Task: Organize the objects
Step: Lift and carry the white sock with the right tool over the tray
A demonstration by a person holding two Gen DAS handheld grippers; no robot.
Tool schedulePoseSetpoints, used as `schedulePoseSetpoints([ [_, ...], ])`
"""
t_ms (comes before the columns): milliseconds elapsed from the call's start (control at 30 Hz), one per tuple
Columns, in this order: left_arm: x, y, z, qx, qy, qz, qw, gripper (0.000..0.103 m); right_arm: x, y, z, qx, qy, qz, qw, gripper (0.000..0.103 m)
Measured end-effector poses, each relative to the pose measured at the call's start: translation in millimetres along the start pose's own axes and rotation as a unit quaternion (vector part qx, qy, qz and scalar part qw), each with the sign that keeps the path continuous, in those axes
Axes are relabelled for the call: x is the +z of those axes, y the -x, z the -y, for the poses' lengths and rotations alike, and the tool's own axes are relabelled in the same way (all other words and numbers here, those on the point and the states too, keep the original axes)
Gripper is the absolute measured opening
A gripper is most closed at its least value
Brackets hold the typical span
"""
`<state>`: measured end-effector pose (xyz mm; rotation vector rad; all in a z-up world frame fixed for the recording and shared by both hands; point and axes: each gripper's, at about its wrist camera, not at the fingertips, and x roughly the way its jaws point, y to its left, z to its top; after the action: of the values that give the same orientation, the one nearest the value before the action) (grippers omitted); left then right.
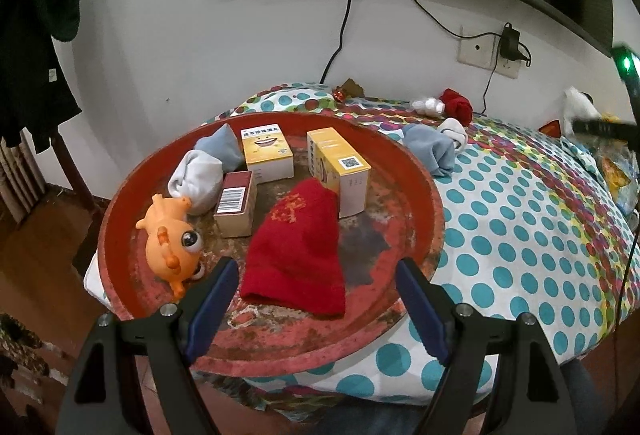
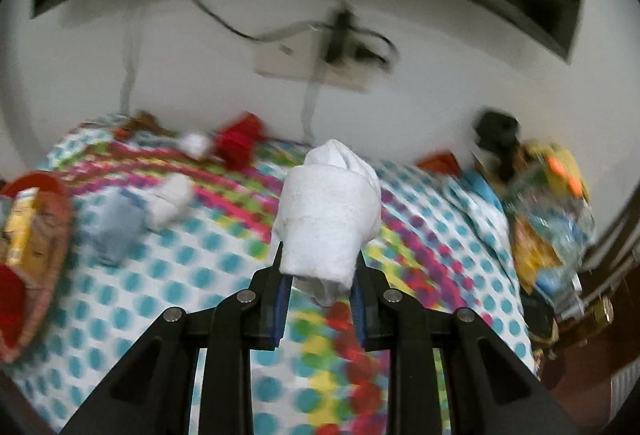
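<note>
Rolled white sock (image 2: 328, 215) is held clamped in the right gripper (image 2: 320, 275) above the dotted bedspread (image 2: 160, 275); the left gripper (image 1: 316, 275) is held wide apart, empty, over the red tray (image 1: 424, 203). Loosely bundled fabric could be shaken free in transit.

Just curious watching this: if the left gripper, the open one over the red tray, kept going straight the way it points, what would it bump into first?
Most likely the red sock: it lies in the red tray directly ahead of the open left gripper. Depth is hard to judge, so the tray's near rim could come first.
</note>
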<state>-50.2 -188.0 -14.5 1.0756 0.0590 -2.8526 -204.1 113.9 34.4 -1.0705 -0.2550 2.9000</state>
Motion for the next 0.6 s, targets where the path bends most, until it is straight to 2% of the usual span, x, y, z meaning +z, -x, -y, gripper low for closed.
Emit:
schedulePoseSetpoints([
  [233, 2.5, 7.0, -8.8, 0.006, 0.014, 0.008, 0.9998, 0.083, 24.1, 31.4, -77.5, 0.039, 0.037, 0.029, 0.998, 0.024],
  [600, 2.5, 4.0, -26.1, 0.023, 0.041, 0.000, 0.9989, 0.083, 31.2, 53.7, -171.4, 0.084, 0.083, 0.039, 0.992, 0.024],
])
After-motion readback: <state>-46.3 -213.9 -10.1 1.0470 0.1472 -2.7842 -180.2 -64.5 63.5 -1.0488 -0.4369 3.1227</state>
